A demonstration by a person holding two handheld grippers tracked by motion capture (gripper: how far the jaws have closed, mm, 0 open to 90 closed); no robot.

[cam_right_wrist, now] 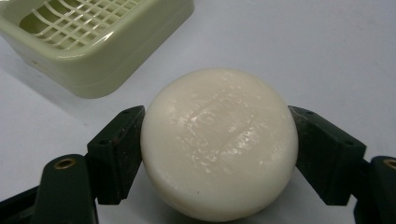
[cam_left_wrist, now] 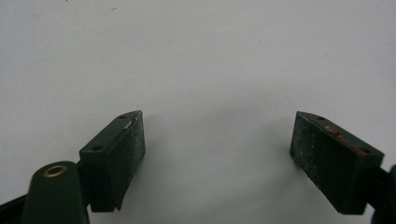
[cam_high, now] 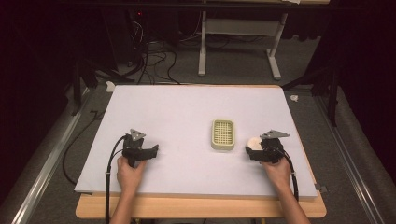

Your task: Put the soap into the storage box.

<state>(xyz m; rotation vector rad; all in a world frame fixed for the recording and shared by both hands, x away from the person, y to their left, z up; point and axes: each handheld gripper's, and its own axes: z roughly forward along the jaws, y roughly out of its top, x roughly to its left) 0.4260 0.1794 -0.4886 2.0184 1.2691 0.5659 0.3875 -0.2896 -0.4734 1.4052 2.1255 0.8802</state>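
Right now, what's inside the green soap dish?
Nothing visible: the soap dish shows just its slotted grid insert. What lies below the grid is hidden. The white soap sits outside it on the table, with the right tongs clamped on its sides.

Left tool [cam_high: 150, 150] jaws wide apart, right tool [cam_high: 251, 150] jaws clamped

White table cover [cam_high: 187, 121], grey carpeted floor [cam_high: 243, 65], cables [cam_high: 154, 56], white desk frame [cam_high: 238, 32] behind.
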